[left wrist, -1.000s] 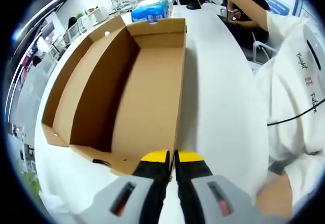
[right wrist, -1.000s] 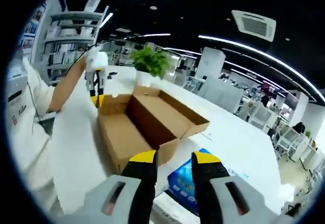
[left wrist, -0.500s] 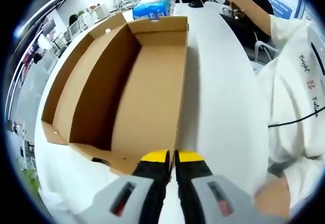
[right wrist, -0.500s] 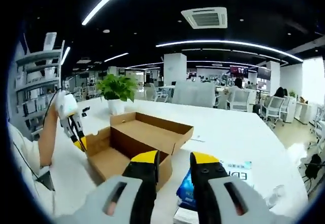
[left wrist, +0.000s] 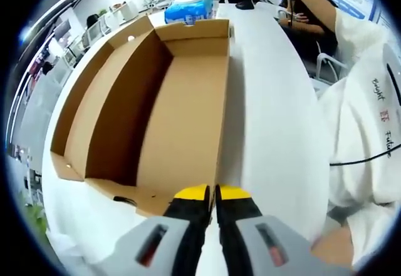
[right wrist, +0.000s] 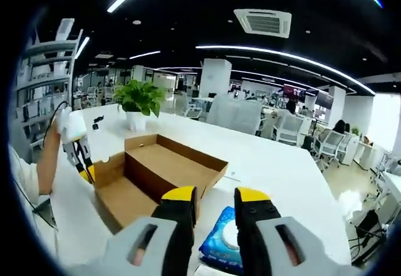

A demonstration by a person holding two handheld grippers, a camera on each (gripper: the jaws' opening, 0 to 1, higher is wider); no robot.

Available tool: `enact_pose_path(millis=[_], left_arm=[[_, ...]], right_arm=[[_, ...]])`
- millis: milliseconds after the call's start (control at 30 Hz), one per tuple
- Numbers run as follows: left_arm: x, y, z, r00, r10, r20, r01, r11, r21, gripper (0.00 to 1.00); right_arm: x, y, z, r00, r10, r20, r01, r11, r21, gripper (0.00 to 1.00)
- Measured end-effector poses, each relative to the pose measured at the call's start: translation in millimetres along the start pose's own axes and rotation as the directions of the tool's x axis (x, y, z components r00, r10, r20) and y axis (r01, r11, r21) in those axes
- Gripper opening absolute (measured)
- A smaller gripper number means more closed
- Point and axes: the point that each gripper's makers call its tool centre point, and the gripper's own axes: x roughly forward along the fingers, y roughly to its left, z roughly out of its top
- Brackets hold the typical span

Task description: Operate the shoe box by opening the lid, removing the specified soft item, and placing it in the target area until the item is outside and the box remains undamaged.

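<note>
The left gripper [left wrist: 212, 193] pinches the near wall of the open shoe box [left wrist: 182, 110] — jaws pressed together on the cardboard. The right gripper [right wrist: 213, 196] hovers with jaws slightly spread, gripping nothing. A blue wipes pack [right wrist: 220, 246] — probably the soft item — lies on the white table [right wrist: 276, 169] just beside the box.

Left gripper [left wrist: 212, 193]: yellow-tipped black jaws, grey housings behind, dark slot with red mark in each. Right gripper [right wrist: 214, 196]: same build. Right of left jaws: white sleeve [left wrist: 369, 107] with dark vertical lettering, small red mark; thin black cable [left wrist: 366, 158] crossing it.
</note>
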Motion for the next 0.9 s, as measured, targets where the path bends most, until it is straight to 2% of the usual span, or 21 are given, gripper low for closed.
enact_pose_path(millis=[100, 167, 267, 400, 567, 633, 667, 767, 833, 900], left_arm=[[0, 0.1, -0.8, 1.000, -0.006, 0.006, 0.006, 1.000, -0.004, 0.04], [1, 0.2, -1.4, 1.000, -0.008, 0.004, 0.008, 1.000, -0.005, 0.04], [4, -0.6, -2.9, 1.000, -0.009, -0.006, 0.009, 1.000, 0.013, 0.04], [6, -2.1, -4.8, 1.000, -0.011, -0.024, 0.011, 1.000, 0.019, 0.04], [4, -2.2, -6.1, 1.000, -0.003, -0.022, 0.004, 1.000, 0.030, 0.04], [4, -1.6, -6.6, 1.000, -0.001, -0.022, 0.002, 1.000, 0.029, 0.04], [4, -1.4, -6.9, 1.000, 0.000, -0.023, 0.001, 1.000, 0.026, 0.04], [3, -2.5, -8.3, 1.000, 0.003, -0.025, -0.003, 0.999, 0.035, 0.04], [3, -2.4, -9.0, 1.000, 0.000, -0.025, 0.001, 0.999, 0.034, 0.04], [3, -2.3, -10.6, 1.000, -0.002, -0.031, 0.003, 0.999, 0.033, 0.04]], right_arm=[[10, 0, 1.8, 0.999, 0.036, -0.022, -0.036, 0.999, 0.009, 0.33], [16, 0, 2.1, 0.998, 0.050, -0.050, -0.051, 0.999, -0.005, 0.30], [19, -7, 9.4, 0.997, 0.011, -0.072, -0.011, 1.000, -0.002, 0.26], [21, -8, 20.8, 0.998, -0.001, -0.069, 0.001, 1.000, -0.008, 0.30], [30, -12, 19.9, 0.995, -0.013, -0.097, 0.012, 1.000, -0.009, 0.32], [39, -18, 21.7, 0.996, -0.008, -0.085, 0.014, 0.998, 0.064, 0.29], [48, -27, 22.5, 0.996, 0.000, -0.090, 0.008, 0.996, 0.088, 0.28], [61, -45, 27.5, 0.996, -0.040, -0.076, 0.050, 0.989, 0.136, 0.25], [66, -49, 28.5, 0.997, -0.052, -0.064, 0.063, 0.981, 0.184, 0.26], [71, -49, 23.1, 0.996, -0.041, -0.081, 0.057, 0.979, 0.195, 0.26]])
